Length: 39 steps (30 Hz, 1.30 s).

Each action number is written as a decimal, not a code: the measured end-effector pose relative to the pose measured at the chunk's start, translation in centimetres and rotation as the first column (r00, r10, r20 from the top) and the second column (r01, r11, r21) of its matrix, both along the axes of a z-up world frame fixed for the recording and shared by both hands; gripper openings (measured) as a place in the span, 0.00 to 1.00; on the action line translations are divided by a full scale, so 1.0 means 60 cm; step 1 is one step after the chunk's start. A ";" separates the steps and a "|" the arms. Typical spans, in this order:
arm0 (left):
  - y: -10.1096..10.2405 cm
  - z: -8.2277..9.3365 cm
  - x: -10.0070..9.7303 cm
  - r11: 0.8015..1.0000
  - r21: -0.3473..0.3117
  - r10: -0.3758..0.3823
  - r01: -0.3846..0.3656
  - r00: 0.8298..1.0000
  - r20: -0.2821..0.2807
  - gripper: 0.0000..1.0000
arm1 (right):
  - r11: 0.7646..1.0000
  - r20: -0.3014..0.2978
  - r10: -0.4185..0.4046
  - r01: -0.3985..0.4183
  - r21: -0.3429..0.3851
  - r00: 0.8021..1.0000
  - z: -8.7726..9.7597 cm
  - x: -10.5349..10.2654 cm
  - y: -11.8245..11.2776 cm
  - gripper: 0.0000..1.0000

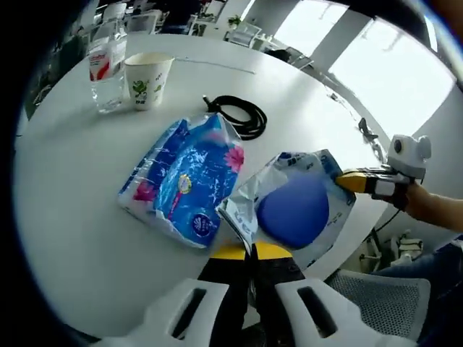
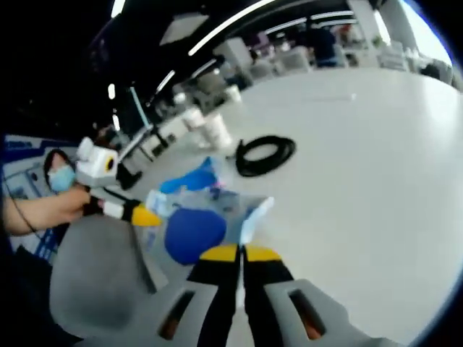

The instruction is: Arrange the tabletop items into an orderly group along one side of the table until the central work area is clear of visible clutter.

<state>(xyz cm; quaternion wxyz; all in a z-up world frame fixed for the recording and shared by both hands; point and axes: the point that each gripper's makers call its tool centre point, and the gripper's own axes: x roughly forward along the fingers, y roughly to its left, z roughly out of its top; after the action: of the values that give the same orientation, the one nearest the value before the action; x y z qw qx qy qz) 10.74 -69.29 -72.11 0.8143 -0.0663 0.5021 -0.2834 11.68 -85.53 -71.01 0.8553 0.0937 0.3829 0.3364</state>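
Pouch (image 1: 300, 210) with the blue disc lies at the white tabletop (image 1: 65, 217) edge, both hand-held grippers pinching it: left hand-held gripper (image 1: 251, 251) on its near corner; right hand-held gripper (image 2: 240, 253) opposite; blue tissue pack (image 1: 184, 181) just beside; cable (image 1: 239, 116), paper cup (image 1: 148, 79), bottle (image 1: 107, 65) beyond.

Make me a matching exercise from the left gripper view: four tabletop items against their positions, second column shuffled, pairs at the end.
Items
1. paper cup
2. black cable
3. water bottle
4. blue tissue pack

Positions
A. coiled beyond the tissue pack
B. mid-table, lying flat
C. far edge, left of the cup
D. far edge, right of the bottle

Pairs: 1-D, 2-A, 3-C, 4-B
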 end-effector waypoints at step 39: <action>0.033 -0.026 0.005 0.987 0.036 0.155 -0.155 0.988 0.008 0.04 | 0.988 -0.010 0.036 -0.037 -0.150 0.999 -0.033 -0.034 0.011 0.00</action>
<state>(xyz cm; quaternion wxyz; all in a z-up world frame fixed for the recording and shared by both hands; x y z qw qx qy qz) 11.05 -67.32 -73.66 0.8362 -0.0896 0.4984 -0.2103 9.65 -84.85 -72.98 0.8521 0.0234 0.4120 0.3219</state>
